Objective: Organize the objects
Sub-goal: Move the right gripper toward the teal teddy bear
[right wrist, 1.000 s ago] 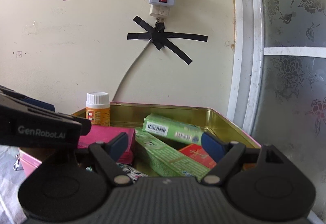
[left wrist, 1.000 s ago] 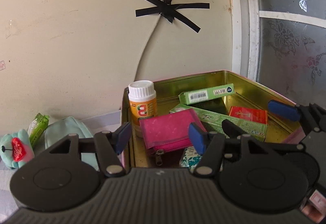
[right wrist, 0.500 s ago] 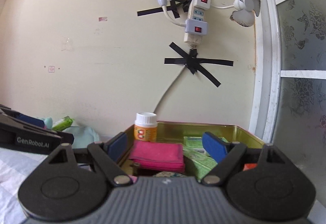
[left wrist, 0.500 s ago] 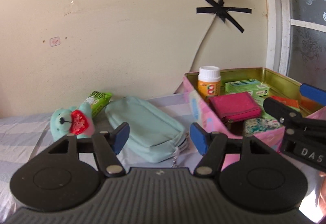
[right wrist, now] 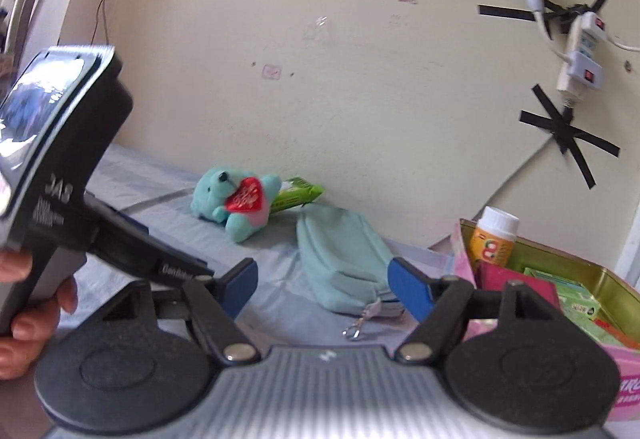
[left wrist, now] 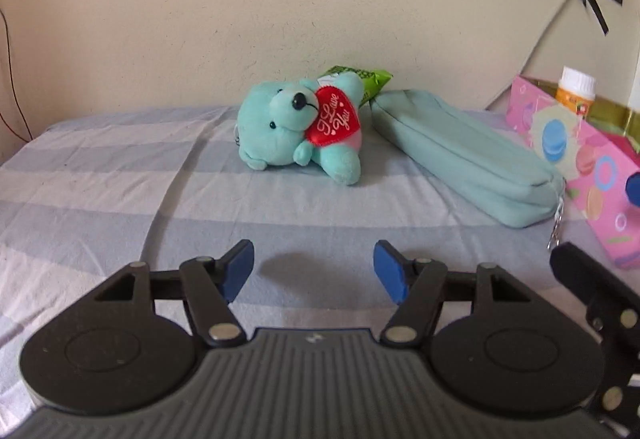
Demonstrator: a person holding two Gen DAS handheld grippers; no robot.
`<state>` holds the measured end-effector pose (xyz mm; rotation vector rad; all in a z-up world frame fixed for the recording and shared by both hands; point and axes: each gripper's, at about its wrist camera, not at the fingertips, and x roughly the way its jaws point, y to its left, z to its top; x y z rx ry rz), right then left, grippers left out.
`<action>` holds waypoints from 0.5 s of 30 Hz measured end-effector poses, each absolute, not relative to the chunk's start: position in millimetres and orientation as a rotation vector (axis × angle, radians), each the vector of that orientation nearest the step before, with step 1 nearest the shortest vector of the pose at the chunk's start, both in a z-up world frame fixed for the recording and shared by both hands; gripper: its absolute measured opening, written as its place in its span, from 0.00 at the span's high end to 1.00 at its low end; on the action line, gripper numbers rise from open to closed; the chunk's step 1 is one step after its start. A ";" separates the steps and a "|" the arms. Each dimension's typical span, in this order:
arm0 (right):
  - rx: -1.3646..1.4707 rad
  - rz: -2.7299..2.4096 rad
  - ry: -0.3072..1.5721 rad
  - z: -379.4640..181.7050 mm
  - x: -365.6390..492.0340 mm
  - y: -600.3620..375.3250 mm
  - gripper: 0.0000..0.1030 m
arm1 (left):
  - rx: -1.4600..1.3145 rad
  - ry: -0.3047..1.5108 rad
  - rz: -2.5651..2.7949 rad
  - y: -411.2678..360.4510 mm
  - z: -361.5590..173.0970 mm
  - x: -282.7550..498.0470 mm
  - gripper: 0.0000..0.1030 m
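A teal teddy bear [left wrist: 298,127] [right wrist: 232,199] with a red heart lies on the striped bedsheet [left wrist: 100,191], a green packet [left wrist: 366,81] [right wrist: 296,193] behind it. Right of it lies a mint zip pouch [left wrist: 464,155] [right wrist: 340,259]. A pink tin box [left wrist: 580,155] [right wrist: 604,279] at the right holds an orange pill bottle [right wrist: 494,239], a pink wallet and green cartons. My left gripper [left wrist: 314,271] is open over bare sheet, short of the bear. My right gripper [right wrist: 320,279] is closing with nothing between its pads; the pouch lies beyond them.
A cream wall [left wrist: 200,19] runs behind the bed, with a taped cable and a power strip [right wrist: 580,55] at the upper right. A hand [right wrist: 24,303] holds the left gripper's body at the left of the right wrist view.
Both views have swung left, away from the tin box toward the bear and pouch. The right gripper's pads stand closer together than before. The left gripper has sunk toward the sheet.
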<state>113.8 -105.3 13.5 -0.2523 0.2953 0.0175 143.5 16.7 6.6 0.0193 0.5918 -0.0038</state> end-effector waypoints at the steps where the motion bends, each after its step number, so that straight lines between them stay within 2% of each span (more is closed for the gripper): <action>1: -0.239 0.025 0.300 13.8 116.6 -103.4 0.30 | 0.017 0.597 -0.005 17.6 6.1 143.3 0.34; 15: -0.158 -0.012 0.406 7.3 137.3 -106.2 0.30 | 0.038 0.618 -0.055 15.7 2.3 143.5 0.33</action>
